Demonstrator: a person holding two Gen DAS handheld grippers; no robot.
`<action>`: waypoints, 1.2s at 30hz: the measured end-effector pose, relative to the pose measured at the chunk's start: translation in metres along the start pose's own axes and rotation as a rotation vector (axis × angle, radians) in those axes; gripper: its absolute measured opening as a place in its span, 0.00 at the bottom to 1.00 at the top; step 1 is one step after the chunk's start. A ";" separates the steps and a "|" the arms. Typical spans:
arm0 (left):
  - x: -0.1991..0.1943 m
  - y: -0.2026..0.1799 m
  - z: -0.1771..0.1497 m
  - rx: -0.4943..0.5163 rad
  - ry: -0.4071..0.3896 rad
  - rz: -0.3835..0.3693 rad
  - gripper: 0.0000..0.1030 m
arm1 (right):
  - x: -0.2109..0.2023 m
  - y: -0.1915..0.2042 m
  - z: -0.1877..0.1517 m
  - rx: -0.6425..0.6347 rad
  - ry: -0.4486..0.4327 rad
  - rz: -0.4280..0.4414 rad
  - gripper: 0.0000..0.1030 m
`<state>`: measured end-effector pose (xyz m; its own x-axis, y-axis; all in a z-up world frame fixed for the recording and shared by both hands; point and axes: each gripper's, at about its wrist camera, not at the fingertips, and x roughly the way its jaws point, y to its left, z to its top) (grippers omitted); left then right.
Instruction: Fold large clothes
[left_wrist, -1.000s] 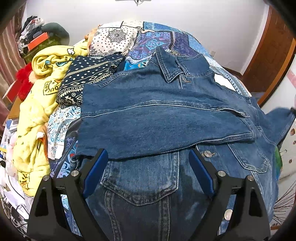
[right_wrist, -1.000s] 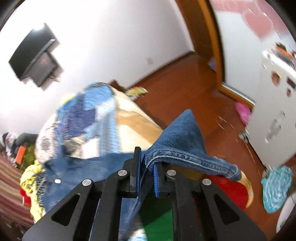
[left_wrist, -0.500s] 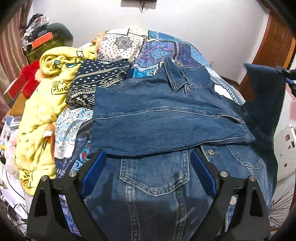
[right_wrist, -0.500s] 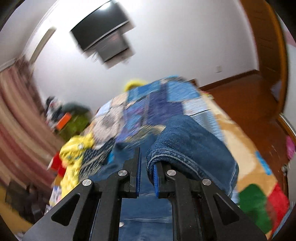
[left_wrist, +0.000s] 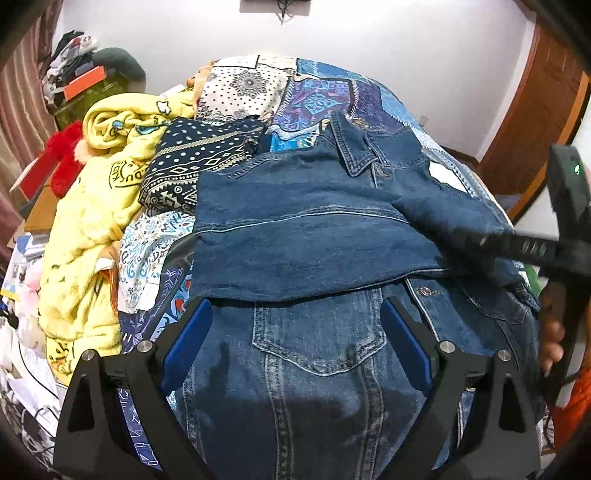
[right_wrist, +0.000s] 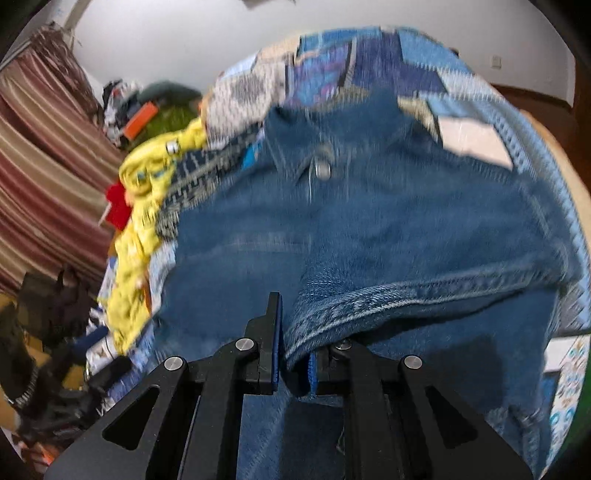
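A blue denim jacket (left_wrist: 314, 229) lies on the patchwork bedspread (left_wrist: 325, 92), collar at the far end, one sleeve folded across its chest. My left gripper (left_wrist: 295, 332) hovers open over the jacket's lower front, nothing between its blue pads. My right gripper (right_wrist: 293, 354) is shut on the cuff of the other sleeve (right_wrist: 369, 302) and holds it over the jacket's chest. In the left wrist view the right gripper (left_wrist: 480, 240) comes in from the right edge, blurred, with that sleeve draped from it.
A yellow printed garment (left_wrist: 92, 221) and a dark patterned cloth (left_wrist: 192, 166) are heaped on the bed's left side. Clutter and a striped curtain (right_wrist: 48, 184) lie beyond it. A wooden door (left_wrist: 535, 122) stands at the right. A person's fingers (left_wrist: 552, 343) show at the right edge.
My right gripper has swung the sleeve up from beside the bed and across over the jacket's chest, tilting downward. My left gripper has drawn back slightly and stayed open.
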<state>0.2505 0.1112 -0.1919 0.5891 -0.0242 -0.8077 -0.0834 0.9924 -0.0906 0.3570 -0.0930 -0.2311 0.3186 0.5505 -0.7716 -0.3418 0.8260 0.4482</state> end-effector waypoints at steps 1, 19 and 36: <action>0.001 -0.003 0.001 0.005 0.001 0.001 0.90 | 0.000 0.005 -0.004 -0.010 0.014 -0.007 0.10; 0.016 -0.139 0.070 0.271 -0.037 -0.100 0.90 | -0.109 -0.055 -0.039 -0.029 -0.175 -0.156 0.51; 0.138 -0.269 0.047 0.612 0.172 -0.112 0.71 | -0.098 -0.149 -0.062 0.225 -0.127 -0.247 0.51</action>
<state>0.3917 -0.1539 -0.2518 0.4264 -0.1007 -0.8989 0.4749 0.8707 0.1277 0.3224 -0.2772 -0.2503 0.4791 0.3296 -0.8135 -0.0422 0.9344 0.3538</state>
